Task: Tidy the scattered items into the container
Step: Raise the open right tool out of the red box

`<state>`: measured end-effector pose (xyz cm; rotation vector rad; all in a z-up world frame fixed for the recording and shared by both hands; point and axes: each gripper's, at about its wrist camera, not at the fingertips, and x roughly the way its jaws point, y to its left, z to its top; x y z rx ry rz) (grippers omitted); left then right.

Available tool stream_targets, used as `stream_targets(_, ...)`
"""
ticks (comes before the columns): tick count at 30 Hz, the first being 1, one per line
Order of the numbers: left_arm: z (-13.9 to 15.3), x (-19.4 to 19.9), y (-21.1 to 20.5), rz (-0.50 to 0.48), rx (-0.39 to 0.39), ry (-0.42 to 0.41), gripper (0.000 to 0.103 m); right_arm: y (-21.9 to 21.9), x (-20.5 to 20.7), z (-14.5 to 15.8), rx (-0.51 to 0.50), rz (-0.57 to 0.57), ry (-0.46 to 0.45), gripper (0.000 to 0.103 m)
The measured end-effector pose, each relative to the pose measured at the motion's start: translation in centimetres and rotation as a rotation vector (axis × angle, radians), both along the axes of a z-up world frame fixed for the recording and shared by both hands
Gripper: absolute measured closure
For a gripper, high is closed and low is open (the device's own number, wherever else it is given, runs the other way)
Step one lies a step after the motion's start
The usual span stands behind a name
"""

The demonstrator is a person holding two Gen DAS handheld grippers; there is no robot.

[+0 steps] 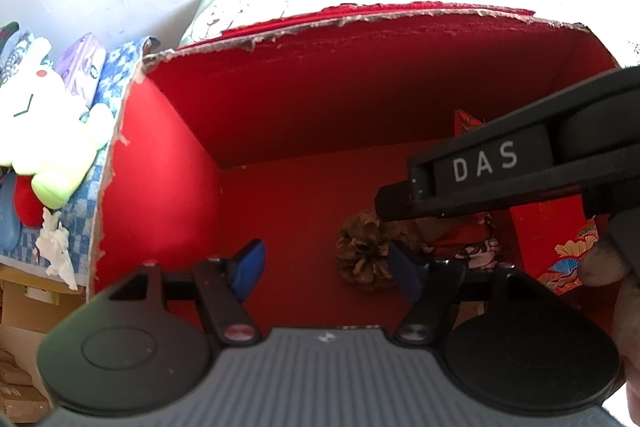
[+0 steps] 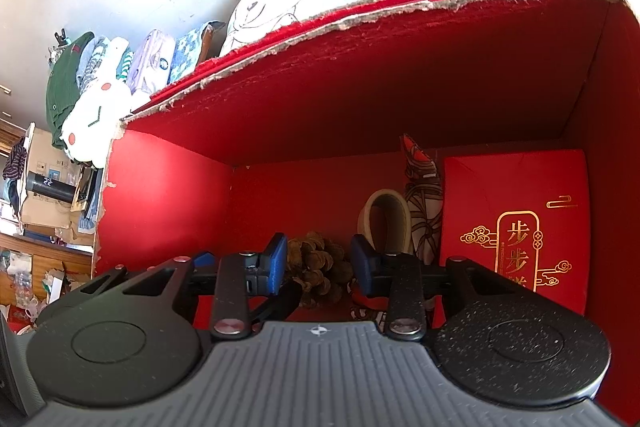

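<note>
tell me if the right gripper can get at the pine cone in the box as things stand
Probably yes. The right gripper points into the red box with its jaws apart, nothing between them, and the pine cone lies just beyond, with nothing across the gap. The tape roll stands behind it.

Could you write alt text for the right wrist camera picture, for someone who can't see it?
The right tool, blue fingers apart and empty, points into a red cardboard box with torn edges. Inside sit a pine cone, a tape roll, a patterned pouch and a red gold-lettered packet.
</note>
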<state>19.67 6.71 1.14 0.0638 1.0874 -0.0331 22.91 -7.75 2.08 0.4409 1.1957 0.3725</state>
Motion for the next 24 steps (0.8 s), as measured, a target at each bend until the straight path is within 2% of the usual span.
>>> stream_targets(12,1.0,-0.7,-1.1,-0.01,-0.001,-0.006,0.024,0.1,0.0,0.5,-0.019,-0.007,-0.015,0.065)
stream_targets(15,2.0,-1.0,-1.4,-0.017,0.007,-0.035,0.025,0.1,-0.6,1.7,-0.029,0.0,-0.075,0.064)
stream_targets(18,4.1,-2.0,-1.6,-0.025,0.039,-0.115,0.023,-0.6,-2.2,3.4,0.003,-0.019,-0.144,0.063)
stream_targets(21,6.1,-2.8,-1.0,-0.012,0.006,-0.155,0.021,-1.3,-4.4,5.4,0.018,-0.036,-0.23,0.063)
stream_targets(24,7.4,-3.9,0.9,0.017,-0.035,-0.17,0.025,-1.6,-6.9,7.0,0.001,-0.053,-0.321,0.061)
